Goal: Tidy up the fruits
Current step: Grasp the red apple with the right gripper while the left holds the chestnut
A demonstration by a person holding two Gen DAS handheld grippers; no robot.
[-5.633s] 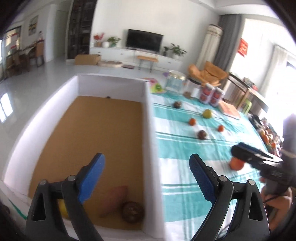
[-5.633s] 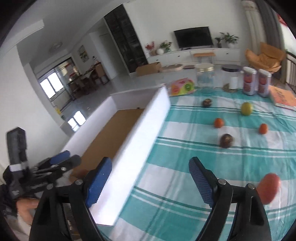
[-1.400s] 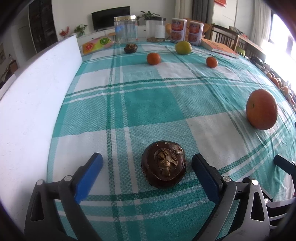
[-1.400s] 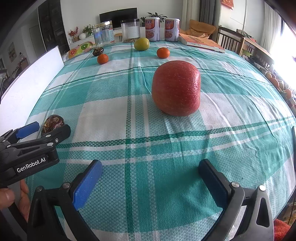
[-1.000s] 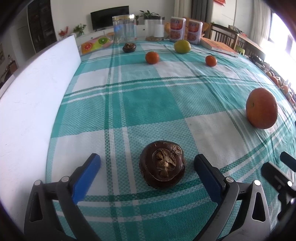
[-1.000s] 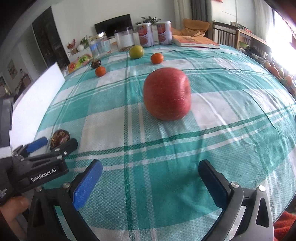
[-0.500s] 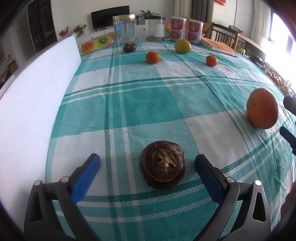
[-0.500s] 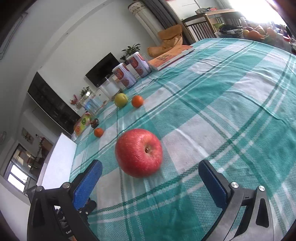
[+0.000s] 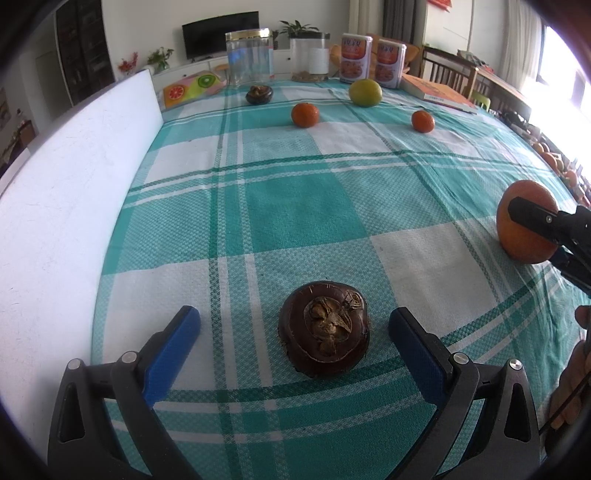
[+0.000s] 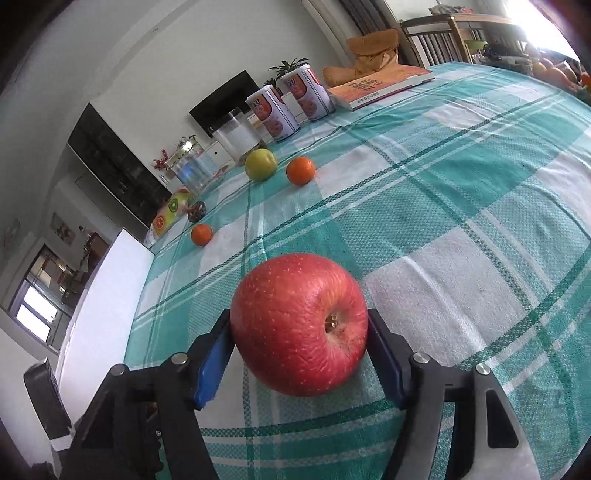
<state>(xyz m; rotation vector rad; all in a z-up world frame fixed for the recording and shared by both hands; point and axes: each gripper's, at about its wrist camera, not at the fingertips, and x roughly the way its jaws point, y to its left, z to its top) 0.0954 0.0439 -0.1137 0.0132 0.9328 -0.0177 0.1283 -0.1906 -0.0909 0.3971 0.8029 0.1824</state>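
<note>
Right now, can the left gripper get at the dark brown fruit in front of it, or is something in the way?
Probably yes. The dark brown fruit lies between the open left gripper fingers, on bare tablecloth, nothing beside it. The right gripper is off closing on the red apple.

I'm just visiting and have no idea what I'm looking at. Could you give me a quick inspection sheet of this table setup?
Surface: teal-and-white checked tablecloth, flat.
Job's things: big red apple; dark brown round fruit; two small oranges; yellow-green round fruit; second dark fruit.
Clutter: two clear jars, two printed tins, orange book, white foam box wall.
Tongs: right tongs closing, blue pads against the apple; left tongs open, straddling the brown fruit without touching.
Cables: nothing seen.
Surroundings: living room, wall television, wooden chairs.
</note>
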